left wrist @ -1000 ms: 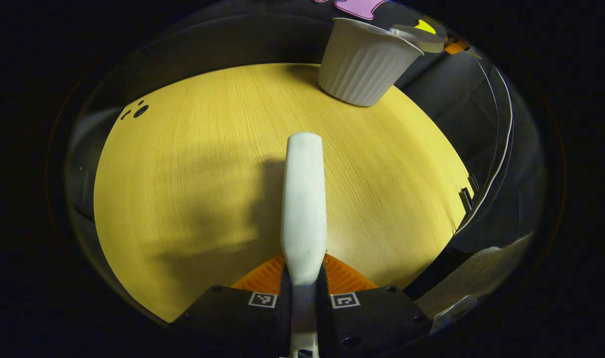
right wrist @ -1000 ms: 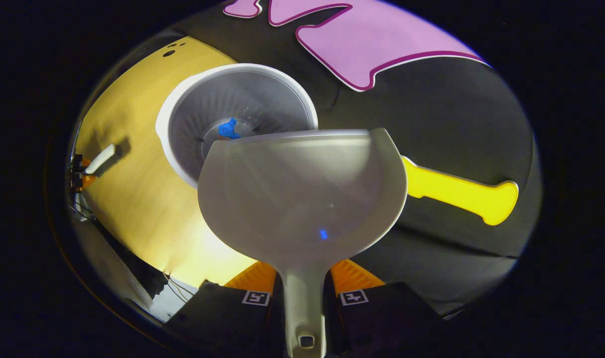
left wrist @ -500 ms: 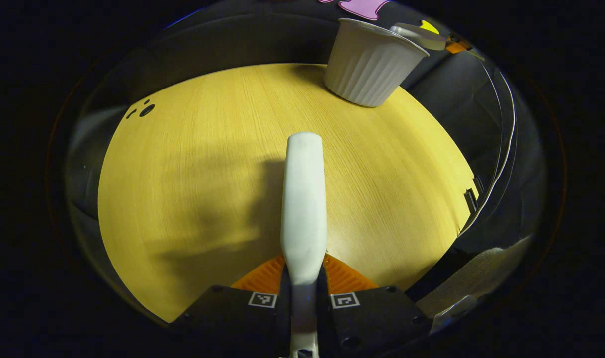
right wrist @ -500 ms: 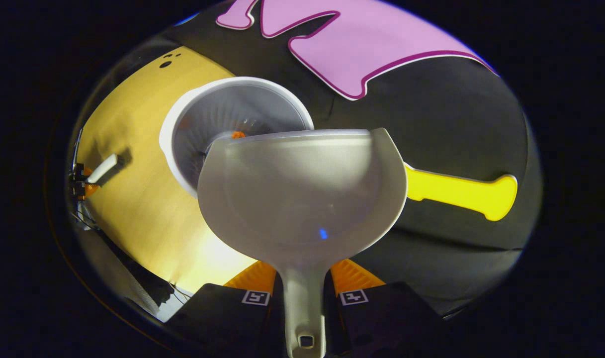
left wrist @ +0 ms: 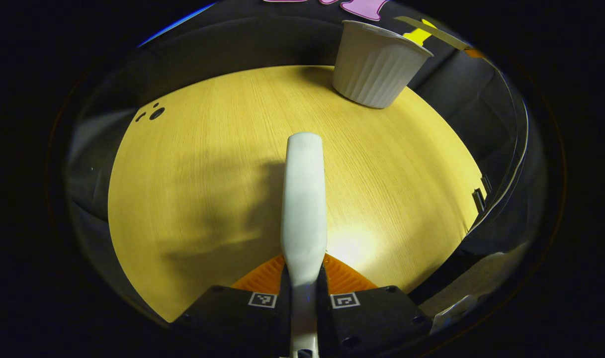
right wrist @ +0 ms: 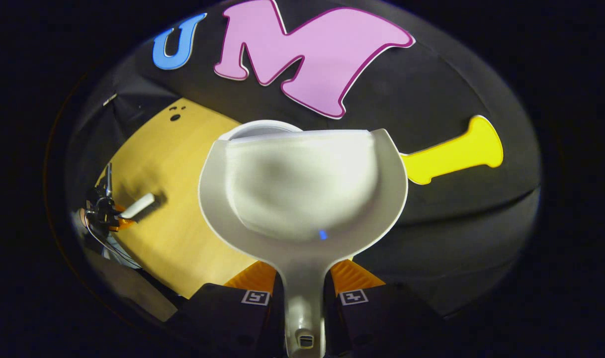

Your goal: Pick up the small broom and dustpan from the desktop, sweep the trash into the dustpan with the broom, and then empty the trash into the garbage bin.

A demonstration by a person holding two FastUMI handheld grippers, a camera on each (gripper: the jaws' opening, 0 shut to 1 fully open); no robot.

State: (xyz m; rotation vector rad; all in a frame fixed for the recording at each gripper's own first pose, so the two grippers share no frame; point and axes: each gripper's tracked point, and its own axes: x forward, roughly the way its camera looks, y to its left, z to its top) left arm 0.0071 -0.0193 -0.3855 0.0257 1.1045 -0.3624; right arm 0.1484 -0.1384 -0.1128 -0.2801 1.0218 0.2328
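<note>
My left gripper (left wrist: 303, 271) is shut on the small white broom (left wrist: 303, 199), which points forward low over the yellow wooden desktop (left wrist: 208, 164). The white ribbed garbage bin (left wrist: 377, 64) stands at the desk's far right corner. My right gripper (right wrist: 302, 278) is shut on the handle of the white dustpan (right wrist: 302, 189). The pan is held up in front of the bin, and just an arc of the bin's rim (right wrist: 257, 127) peeks over its front lip. The pan's inside looks bare. Far off at the left is the left gripper (right wrist: 108, 216) with the broom (right wrist: 138, 205).
Small dark holes (left wrist: 155, 112) mark the desktop's far left part. The desk's right edge (left wrist: 474, 194) drops off to dark booth cloth. Cables hang near the desk's left end (right wrist: 101, 238) in the right gripper view.
The right gripper has tipped the dustpan up and back; the bin's inside, open to view before, is now hidden behind the pan. The left gripper with the broom has shifted only slightly.
</note>
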